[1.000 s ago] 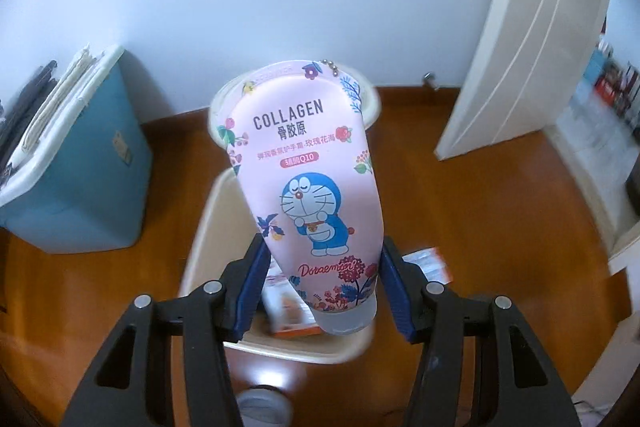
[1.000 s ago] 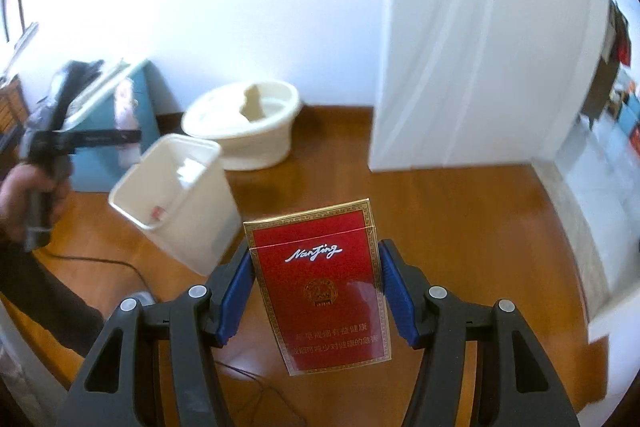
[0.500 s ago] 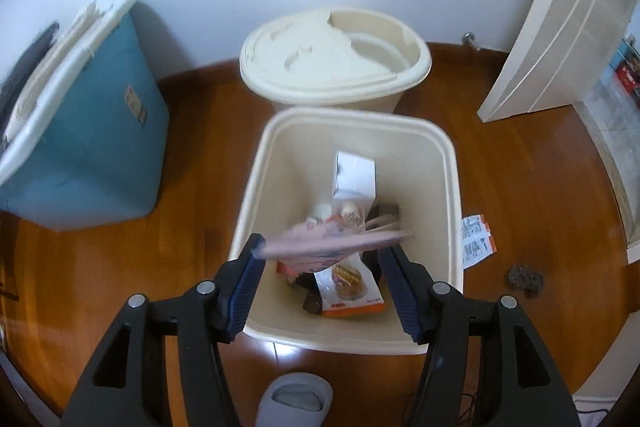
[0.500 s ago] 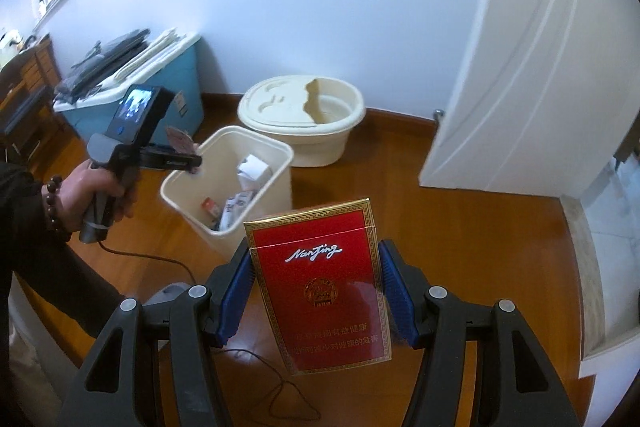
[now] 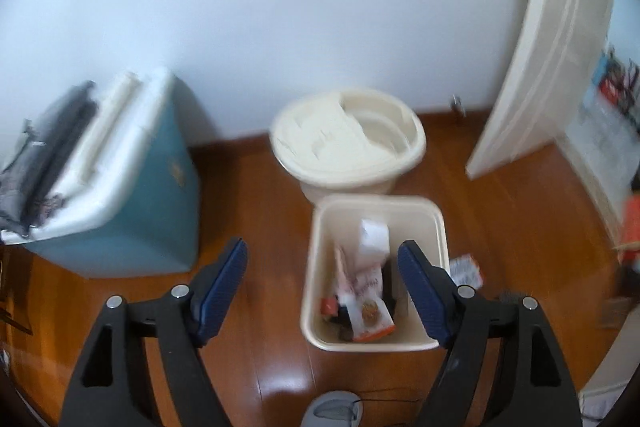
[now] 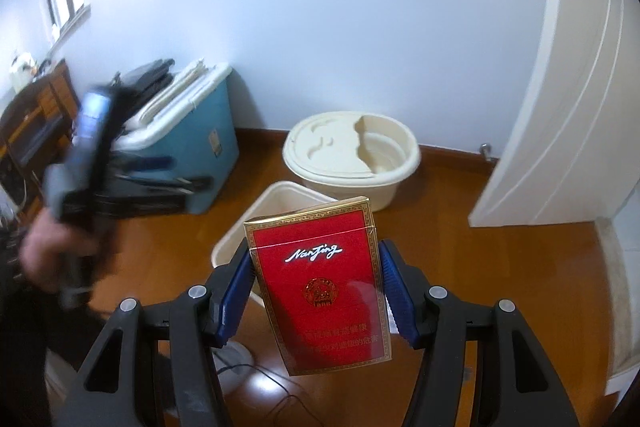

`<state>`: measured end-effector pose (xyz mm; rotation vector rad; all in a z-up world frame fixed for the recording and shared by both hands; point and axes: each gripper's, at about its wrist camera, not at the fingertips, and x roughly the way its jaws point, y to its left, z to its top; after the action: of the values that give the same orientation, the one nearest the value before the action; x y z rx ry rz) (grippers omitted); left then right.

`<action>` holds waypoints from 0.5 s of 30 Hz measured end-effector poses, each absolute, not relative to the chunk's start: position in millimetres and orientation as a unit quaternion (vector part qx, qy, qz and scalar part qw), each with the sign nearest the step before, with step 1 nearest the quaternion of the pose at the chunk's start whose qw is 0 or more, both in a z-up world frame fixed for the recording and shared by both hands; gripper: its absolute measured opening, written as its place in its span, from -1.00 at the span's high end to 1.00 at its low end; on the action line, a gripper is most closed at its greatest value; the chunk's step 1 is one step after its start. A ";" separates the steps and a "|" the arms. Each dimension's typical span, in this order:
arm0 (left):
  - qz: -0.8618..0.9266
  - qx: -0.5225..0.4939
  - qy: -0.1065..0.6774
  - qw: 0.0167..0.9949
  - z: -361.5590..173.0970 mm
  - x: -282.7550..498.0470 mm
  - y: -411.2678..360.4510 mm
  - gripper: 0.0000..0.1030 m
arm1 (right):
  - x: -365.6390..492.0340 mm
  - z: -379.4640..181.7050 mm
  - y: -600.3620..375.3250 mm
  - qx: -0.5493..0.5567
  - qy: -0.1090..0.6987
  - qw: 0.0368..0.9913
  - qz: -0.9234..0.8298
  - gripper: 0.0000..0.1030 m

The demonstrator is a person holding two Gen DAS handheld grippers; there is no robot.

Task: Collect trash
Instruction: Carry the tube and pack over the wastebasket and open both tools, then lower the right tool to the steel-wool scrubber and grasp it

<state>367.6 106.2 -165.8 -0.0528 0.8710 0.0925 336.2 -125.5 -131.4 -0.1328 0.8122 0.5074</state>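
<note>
With the left gripper (image 5: 322,289) empty, its fingers just spread wide, a red cigarette pack (image 6: 320,287) is clamped in the right gripper (image 6: 316,291) over the bin (image 6: 236,247), release being called for next.

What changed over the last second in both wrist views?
The left hand-held gripper let go of the pink tube, its jaws just opening, and it now sits empty above the trash bin. The right hand-held gripper moved nearer the bin, still clamping the red cigarette pack.
</note>
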 end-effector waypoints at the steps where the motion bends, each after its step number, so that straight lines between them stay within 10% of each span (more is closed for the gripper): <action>1: 0.046 -0.040 0.410 0.910 -151.9 361.6 118.1 -0.50 | 343.3 -138.7 -114.4 -0.054 0.394 0.884 0.245 -0.23; 15: 0.078 -0.090 0.375 0.919 -128.2 330.2 167.2 -0.51 | 427.0 -286.6 17.8 -0.064 0.497 0.837 0.222 -0.25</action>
<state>330.2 167.2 -128.2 -0.1852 0.7711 0.1611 427.0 17.8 -286.6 -0.1348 1.0516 0.4699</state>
